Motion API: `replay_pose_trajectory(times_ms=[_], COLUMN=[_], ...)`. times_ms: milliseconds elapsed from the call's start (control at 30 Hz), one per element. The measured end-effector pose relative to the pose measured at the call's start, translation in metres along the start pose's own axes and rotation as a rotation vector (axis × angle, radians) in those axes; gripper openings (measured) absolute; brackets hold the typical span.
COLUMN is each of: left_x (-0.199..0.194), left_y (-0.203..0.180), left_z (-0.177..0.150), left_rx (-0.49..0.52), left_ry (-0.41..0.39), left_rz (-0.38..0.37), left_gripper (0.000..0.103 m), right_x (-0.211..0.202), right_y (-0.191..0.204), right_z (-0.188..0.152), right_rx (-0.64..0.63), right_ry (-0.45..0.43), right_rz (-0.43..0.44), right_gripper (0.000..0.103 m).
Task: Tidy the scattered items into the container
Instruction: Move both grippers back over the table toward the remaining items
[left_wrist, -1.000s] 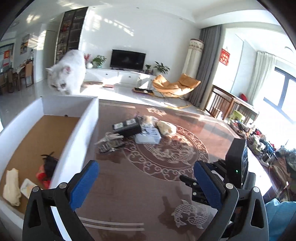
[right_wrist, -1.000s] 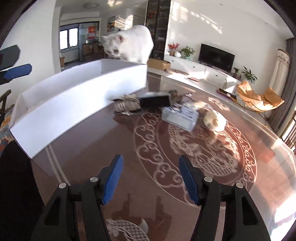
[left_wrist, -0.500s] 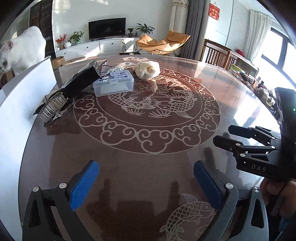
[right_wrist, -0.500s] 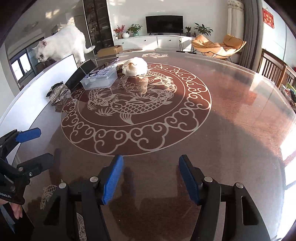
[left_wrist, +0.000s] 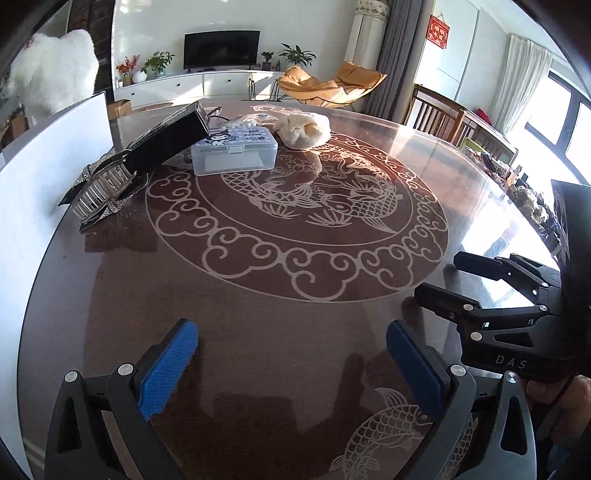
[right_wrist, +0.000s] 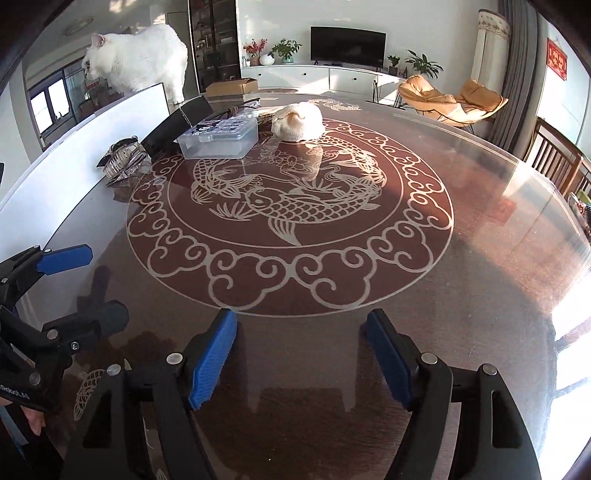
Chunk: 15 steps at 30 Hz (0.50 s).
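Scattered items lie at the far left of the round table: a clear plastic box (left_wrist: 234, 153) (right_wrist: 218, 138), a black carton (left_wrist: 168, 136) (right_wrist: 173, 123), a sparkly silver piece (left_wrist: 101, 190) (right_wrist: 123, 160) and a cream cloth bundle (left_wrist: 303, 129) (right_wrist: 297, 122). The white container wall (left_wrist: 48, 170) (right_wrist: 74, 155) runs along the left edge. My left gripper (left_wrist: 291, 358) hangs open over bare table near me. My right gripper (right_wrist: 301, 354) is also over bare table; its jaws are opening with nothing between them. Each gripper shows in the other's view, the right gripper (left_wrist: 458, 277) and the left gripper (right_wrist: 96, 284).
A white cat (right_wrist: 140, 61) (left_wrist: 55, 83) stands beyond the container at the far left. The table (right_wrist: 461, 258) has a fish pattern in its middle and wooden chairs (left_wrist: 439, 110) at its right rim. A hand (left_wrist: 554, 391) grips the right tool.
Both grippers swung down from beside the container to the near table edge. The right jaws now stand wider than half a second ago. The cat has turned away.
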<state>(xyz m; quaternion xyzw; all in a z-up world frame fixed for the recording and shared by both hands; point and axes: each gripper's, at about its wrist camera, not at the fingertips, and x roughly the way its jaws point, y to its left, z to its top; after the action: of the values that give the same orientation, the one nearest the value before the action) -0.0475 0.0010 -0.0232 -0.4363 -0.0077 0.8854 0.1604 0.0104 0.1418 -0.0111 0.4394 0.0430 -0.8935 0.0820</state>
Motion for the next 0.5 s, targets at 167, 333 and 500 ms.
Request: replay_pose_trajectory(times_ms=[167, 333, 500], left_x=[0.001, 0.004, 0.008], left_y=[0.005, 0.001, -0.006], left_z=[0.001, 0.001, 0.001], left_rx=[-0.028, -0.003, 0.030], left_ry=[0.005, 0.018, 0.035], left_rz=[-0.013, 0.016, 0.056], left_gripper=[0.103, 0.103, 0.103], right_x=[0.000, 0.001, 0.000], right_y=[0.001, 0.001, 0.001], right_z=[0.000, 0.000, 0.000], right_rx=[-0.004, -0.006, -0.005], right_ry=[0.002, 0.003, 0.003], right_rz=[0.004, 0.004, 0.004], right_gripper=[0.077, 0.078, 0.079])
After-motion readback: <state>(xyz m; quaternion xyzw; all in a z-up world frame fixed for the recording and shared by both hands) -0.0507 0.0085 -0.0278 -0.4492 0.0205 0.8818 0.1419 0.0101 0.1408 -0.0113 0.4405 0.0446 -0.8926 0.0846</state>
